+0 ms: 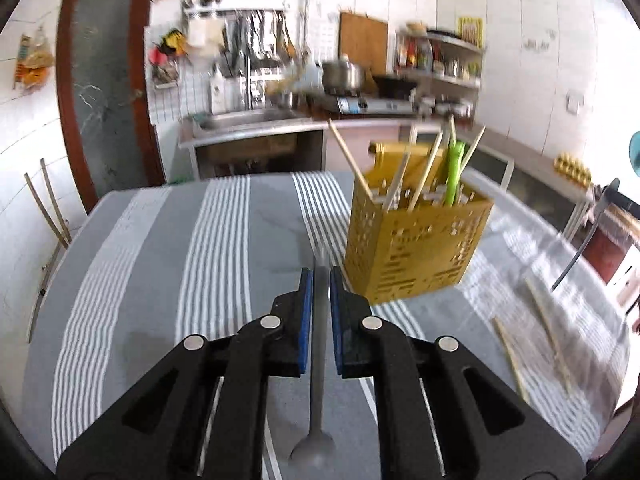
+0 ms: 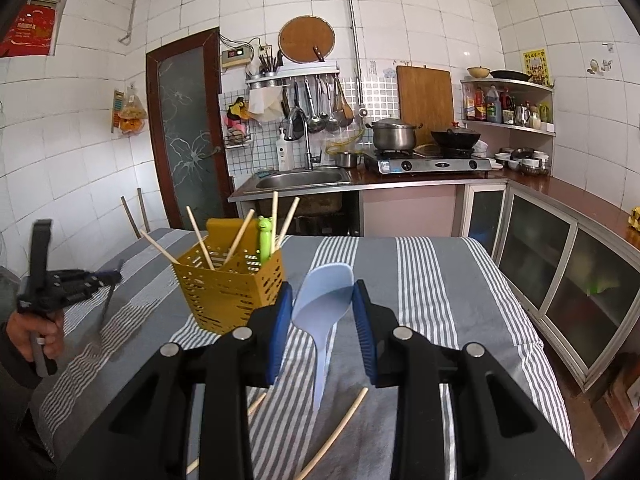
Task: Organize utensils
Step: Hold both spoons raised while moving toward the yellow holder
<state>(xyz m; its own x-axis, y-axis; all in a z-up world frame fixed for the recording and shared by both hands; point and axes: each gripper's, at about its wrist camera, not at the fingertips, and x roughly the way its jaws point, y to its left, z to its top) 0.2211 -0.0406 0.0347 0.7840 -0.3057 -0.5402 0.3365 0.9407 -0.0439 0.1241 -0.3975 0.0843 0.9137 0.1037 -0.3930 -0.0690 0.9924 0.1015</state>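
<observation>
At a striped-cloth kitchen table (image 2: 420, 280), the left gripper (image 1: 318, 276) clenches a metal spoon (image 1: 318, 360) by its handle, while the right gripper (image 2: 320, 300) grasps a pale blue rice paddle (image 2: 320, 300) beside the yellow utensil caddy (image 2: 228, 284). Loose chopsticks (image 2: 340, 428) lie on the cloth. No lettering is legible.

left tongs (image 1: 321, 276): clamped on grey metal spoon (image 1: 318, 360) | yellow utensil holder (image 1: 416, 248): on striped worktop (image 1: 160, 248), holding chopsticks (image 1: 426, 172) | loose chopsticks (image 1: 548, 328): right
</observation>
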